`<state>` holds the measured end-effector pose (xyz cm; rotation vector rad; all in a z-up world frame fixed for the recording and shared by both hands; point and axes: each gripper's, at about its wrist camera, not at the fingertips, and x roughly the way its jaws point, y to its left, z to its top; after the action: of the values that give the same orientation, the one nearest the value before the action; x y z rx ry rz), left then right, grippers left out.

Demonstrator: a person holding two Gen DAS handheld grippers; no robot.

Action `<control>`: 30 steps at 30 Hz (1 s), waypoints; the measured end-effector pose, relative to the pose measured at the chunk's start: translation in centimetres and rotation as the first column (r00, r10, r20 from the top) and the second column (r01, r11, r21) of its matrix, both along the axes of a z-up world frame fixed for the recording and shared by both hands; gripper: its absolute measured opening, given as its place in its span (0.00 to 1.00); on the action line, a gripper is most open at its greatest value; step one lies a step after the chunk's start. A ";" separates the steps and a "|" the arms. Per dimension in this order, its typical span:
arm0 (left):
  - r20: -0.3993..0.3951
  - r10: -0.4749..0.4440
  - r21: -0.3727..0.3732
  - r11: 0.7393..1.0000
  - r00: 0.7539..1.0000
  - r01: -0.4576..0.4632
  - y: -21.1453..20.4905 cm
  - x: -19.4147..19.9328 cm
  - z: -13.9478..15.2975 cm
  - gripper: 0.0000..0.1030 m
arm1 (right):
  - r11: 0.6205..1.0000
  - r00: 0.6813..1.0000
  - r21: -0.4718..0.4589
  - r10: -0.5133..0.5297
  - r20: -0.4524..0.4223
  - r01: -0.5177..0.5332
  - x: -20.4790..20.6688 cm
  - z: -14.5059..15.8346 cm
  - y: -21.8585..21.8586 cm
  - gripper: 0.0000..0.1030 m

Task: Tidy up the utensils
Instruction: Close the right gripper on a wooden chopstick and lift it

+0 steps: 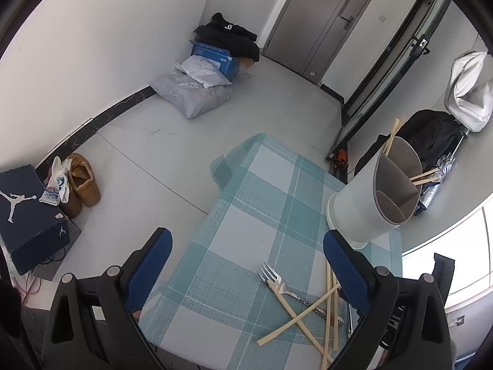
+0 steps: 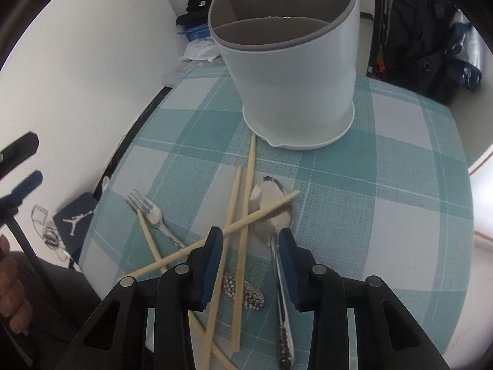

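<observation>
A white utensil holder (image 2: 292, 92) (image 1: 369, 203) with grey inner dividers stands on the checked cloth, with chopsticks standing in its far compartment. In front of it lie several loose pale chopsticks (image 2: 246, 185) (image 1: 308, 308), crossed over a silver spoon (image 2: 274, 206) and beside a silver fork (image 2: 151, 212) (image 1: 271, 277). My right gripper (image 2: 251, 242) hangs low over this pile, its jaws open. They straddle two chopsticks and the spoon's handle, and the pads press on nothing. My left gripper (image 1: 246, 243) is wide open above the cloth, to the left of the pile, and holds nothing.
The table's teal checked cloth (image 1: 246, 200) ends close on the left. Below on the floor are a dark shoe box (image 1: 27, 215), brown shoes (image 1: 83, 178) and bags by the wall (image 1: 194, 92). Dark clothing (image 1: 437, 135) hangs behind the holder. A hand (image 2: 12, 280) shows at left.
</observation>
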<state>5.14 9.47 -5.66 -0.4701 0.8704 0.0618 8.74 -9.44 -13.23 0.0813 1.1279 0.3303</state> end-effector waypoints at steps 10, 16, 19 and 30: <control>-0.022 0.006 -0.031 0.999 1.000 -0.006 0.8 0.2 -0.1 0.94 | 0.973 0.970 0.056 -0.217 -0.108 0.224 3.2 -0.5 -2.6 0.26; -0.031 0.016 -0.039 0.999 0.999 -0.018 1.0 0.2 -0.2 0.94 | 0.946 0.949 0.133 -0.274 -0.157 0.296 3.8 -1.5 -3.6 0.07; -0.035 0.017 -0.040 0.999 0.999 -0.019 1.0 0.3 -0.2 0.94 | 0.935 0.945 0.162 -0.296 -0.143 0.317 3.6 -1.3 -4.3 0.01; -0.071 0.032 -0.061 0.998 0.997 -0.036 1.0 0.5 -0.9 0.94 | 0.933 0.956 0.213 -0.271 -0.113 0.290 2.6 -0.4 -6.5 0.03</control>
<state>5.61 10.49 -6.60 -0.5434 0.9353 0.0832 11.38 -15.89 -13.59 0.4591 1.1388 0.2001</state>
